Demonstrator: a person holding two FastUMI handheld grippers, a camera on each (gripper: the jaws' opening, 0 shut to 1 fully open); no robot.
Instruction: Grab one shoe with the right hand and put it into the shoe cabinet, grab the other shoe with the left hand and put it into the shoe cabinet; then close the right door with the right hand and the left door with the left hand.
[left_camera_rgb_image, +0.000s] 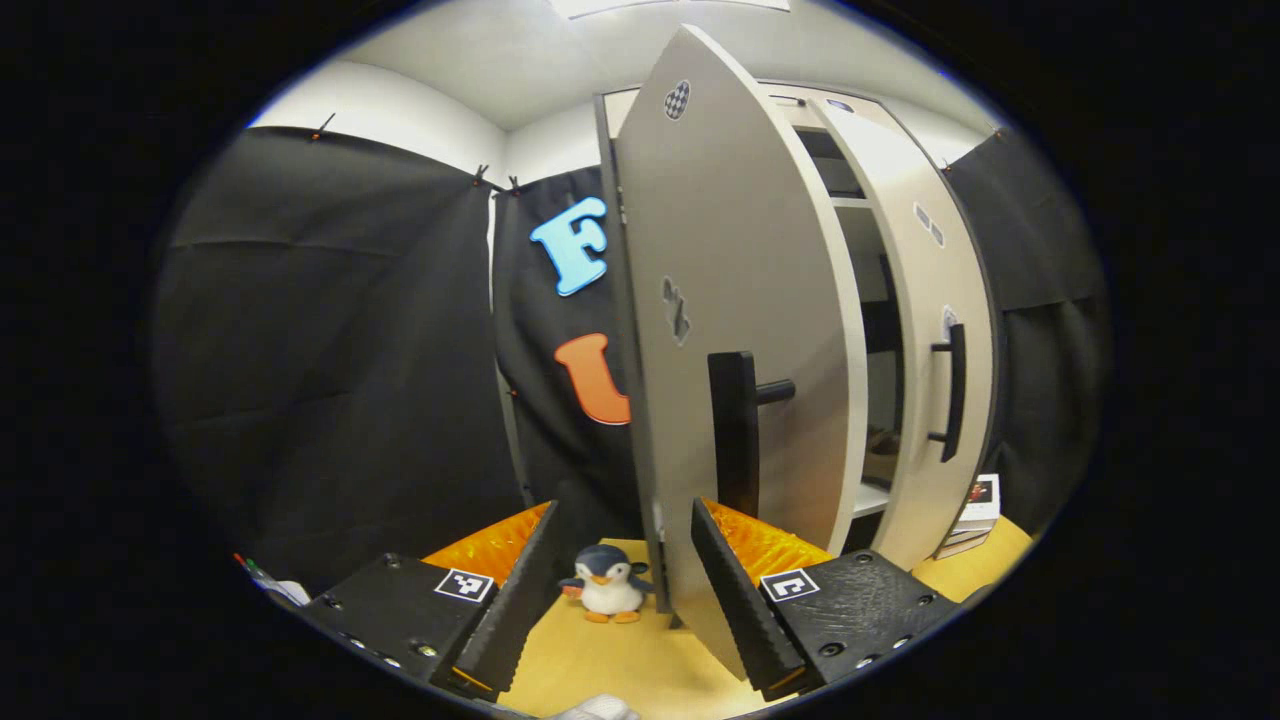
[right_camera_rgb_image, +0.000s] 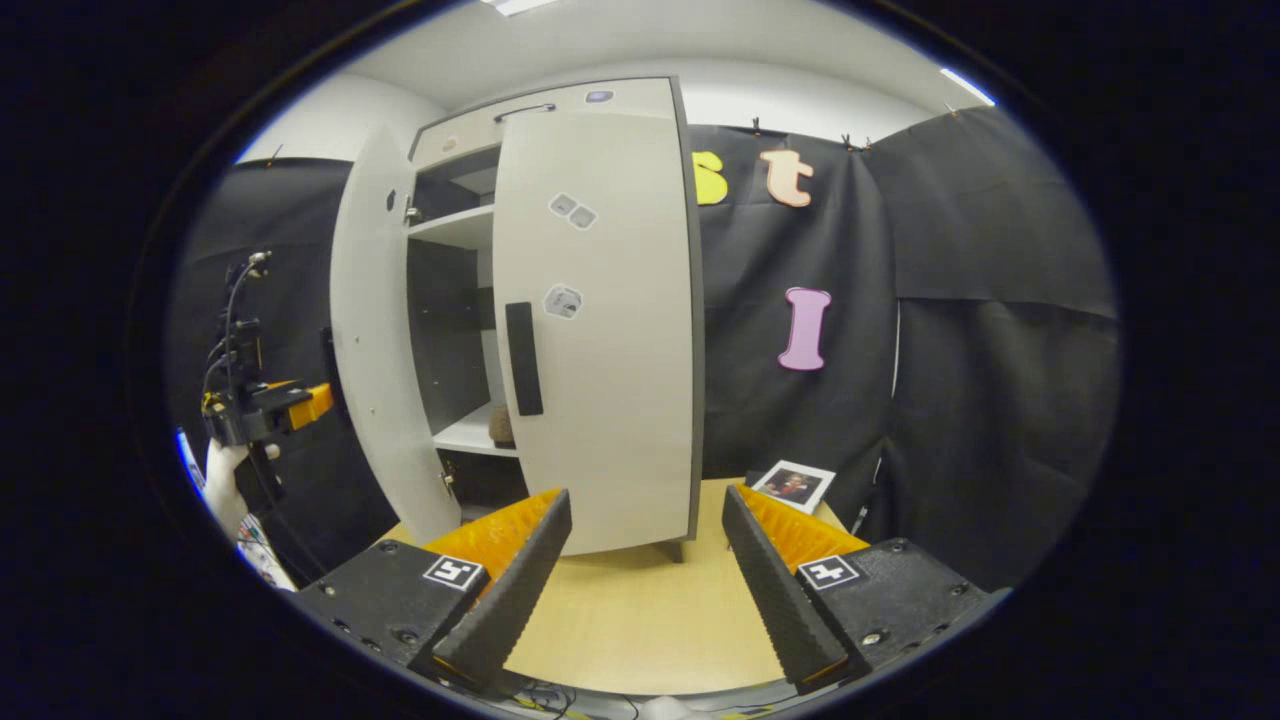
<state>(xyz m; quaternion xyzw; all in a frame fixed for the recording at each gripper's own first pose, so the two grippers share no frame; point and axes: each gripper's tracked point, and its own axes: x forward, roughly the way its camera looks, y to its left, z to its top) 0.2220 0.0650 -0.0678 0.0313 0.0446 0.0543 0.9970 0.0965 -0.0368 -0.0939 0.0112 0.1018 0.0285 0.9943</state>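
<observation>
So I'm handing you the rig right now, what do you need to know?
Left gripper: jaws open, empty, facing the left door, its handle just ahead.
Right gripper: jaws open, empty, in front of the right door.
One shoe sits on the lower shelf inside; I cannot make out the second.
Done: right door looks shut or nearly so.
Left: confirm the second shoe, then push the left door closed with the left gripper. Mind the penguin toy by the door's foot.
</observation>
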